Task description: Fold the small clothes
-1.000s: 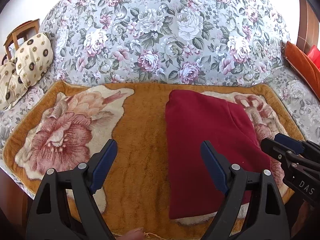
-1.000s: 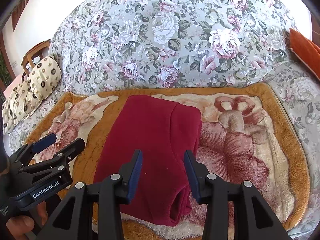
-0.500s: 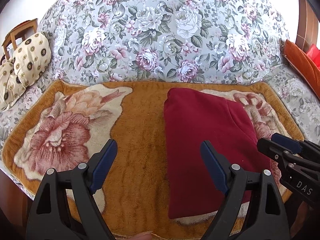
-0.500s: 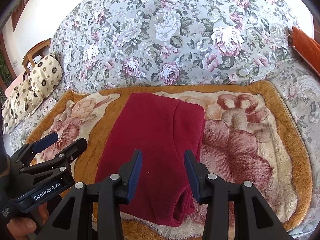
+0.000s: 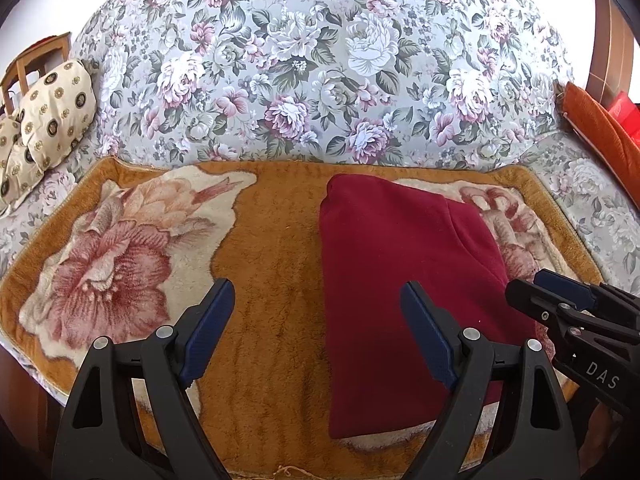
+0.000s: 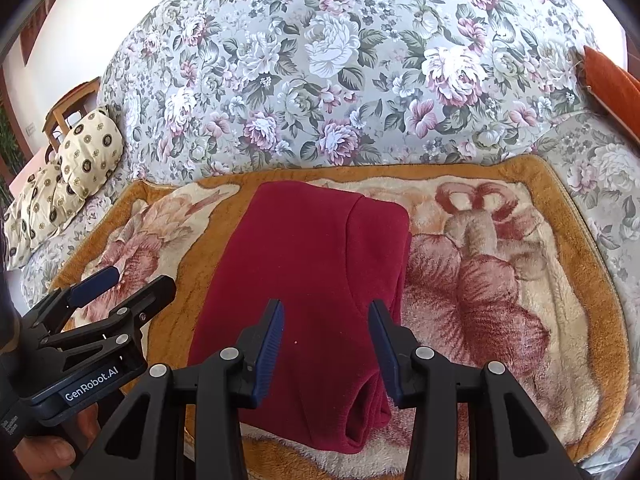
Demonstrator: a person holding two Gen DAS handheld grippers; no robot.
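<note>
1. The sofa, covered in grey floral fabric, formed the backdrop; its backrest filled the upper half of both views, and its top edge was cut off by the lens rim
2. The plush blanket, orange-bordered with large rose motifs, lay spread over the seat, probably to give a flat, soft folding surface; its near edge ran out of view beneath the tools
3. The dark red garment lay on the blanket, toward its middle, as a narrow folded slab with one layer doubled over along its right side; the kind of garment could not be made out, and the layers underneath were hidden. Folding appeared well advanced or finished
4. The left gripper hovered with jaws wide apart and nothing between them, over bare blanket just left of the garment, one finger overlapping the cloth's left part in that view
5. The right gripper hung above the garment's near end, jaws parted and empty; whether the tips touched the cloth could not be told
6. Patterned cream cushions sat at the far left, an orange cushion at the right, both partly cropped
7. A hand was only partly visible at the lower left corner
</note>
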